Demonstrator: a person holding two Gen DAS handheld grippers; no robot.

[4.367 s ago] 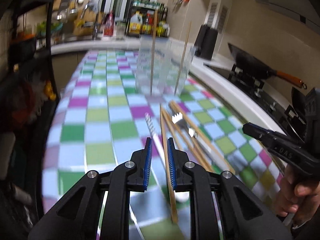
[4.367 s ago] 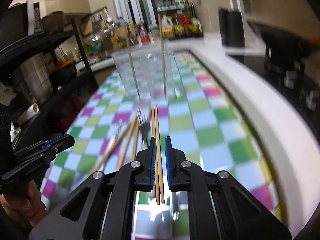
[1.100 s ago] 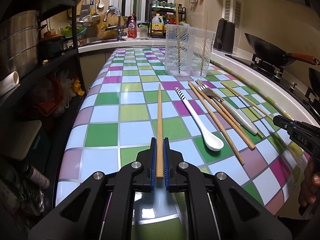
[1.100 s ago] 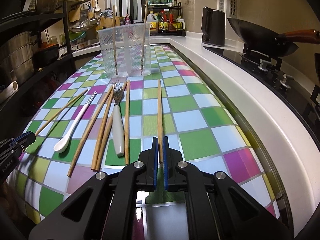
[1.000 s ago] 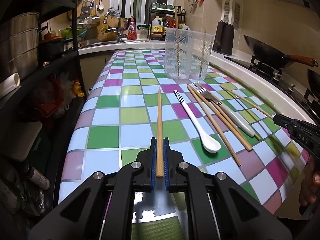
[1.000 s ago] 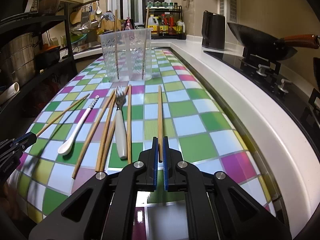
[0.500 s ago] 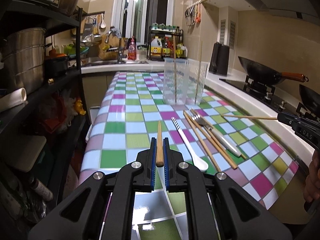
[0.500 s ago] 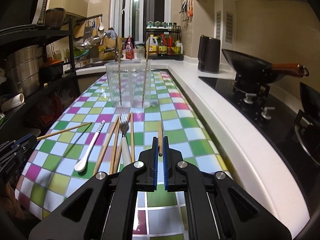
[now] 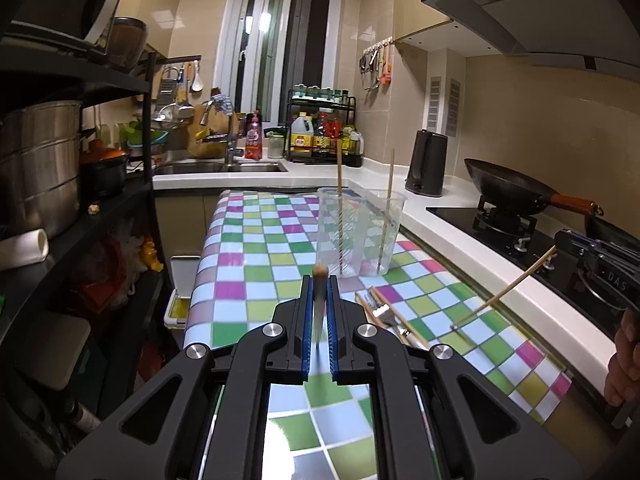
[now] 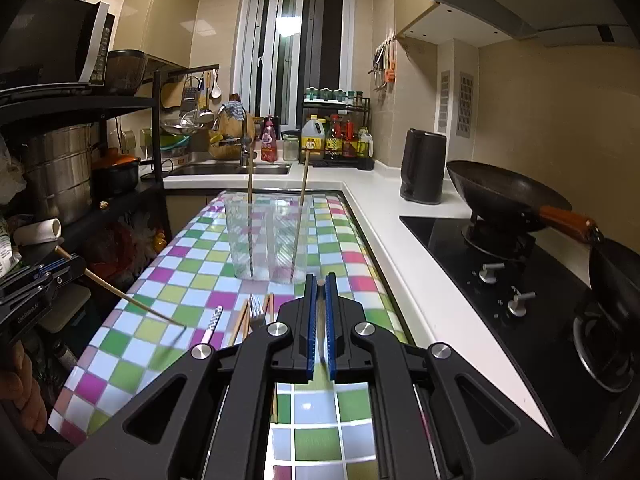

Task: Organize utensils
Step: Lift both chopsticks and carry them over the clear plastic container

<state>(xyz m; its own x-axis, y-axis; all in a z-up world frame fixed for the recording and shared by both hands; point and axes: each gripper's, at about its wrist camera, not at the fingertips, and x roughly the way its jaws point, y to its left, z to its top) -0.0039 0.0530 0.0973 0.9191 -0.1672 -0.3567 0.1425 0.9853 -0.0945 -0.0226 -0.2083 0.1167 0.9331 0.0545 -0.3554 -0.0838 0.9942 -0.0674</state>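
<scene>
My left gripper (image 9: pixel 319 280) is shut on a wooden chopstick (image 9: pixel 319 270), lifted above the checkered table (image 9: pixel 256 248); seen from the right wrist view it is at the left (image 10: pixel 60 268) with its chopstick (image 10: pixel 132 304) slanting down. My right gripper (image 10: pixel 319 279) is shut on another chopstick (image 10: pixel 319 281); in the left wrist view it is at the right (image 9: pixel 560 240) with its chopstick (image 9: pixel 504 292). Two clear cups (image 9: pixel 360 232) (image 10: pixel 266 240) stand ahead, each with one chopstick in it. A fork (image 10: pixel 256 314), a striped-handled spoon (image 10: pixel 214 320) and more chopsticks (image 10: pixel 270 308) lie on the table.
A black shelf rack with steel pots (image 9: pixel 40 176) stands left of the table. A white counter (image 10: pixel 400 248) with a kettle (image 10: pixel 422 172), a hob and a wok (image 10: pixel 504 192) runs along the right. The sink (image 9: pixel 224 168) and bottles are at the back.
Both grippers have closed on a chopstick each and lifted them off the table, rising and tilting so the chopsticks point end-on at the cameras.
</scene>
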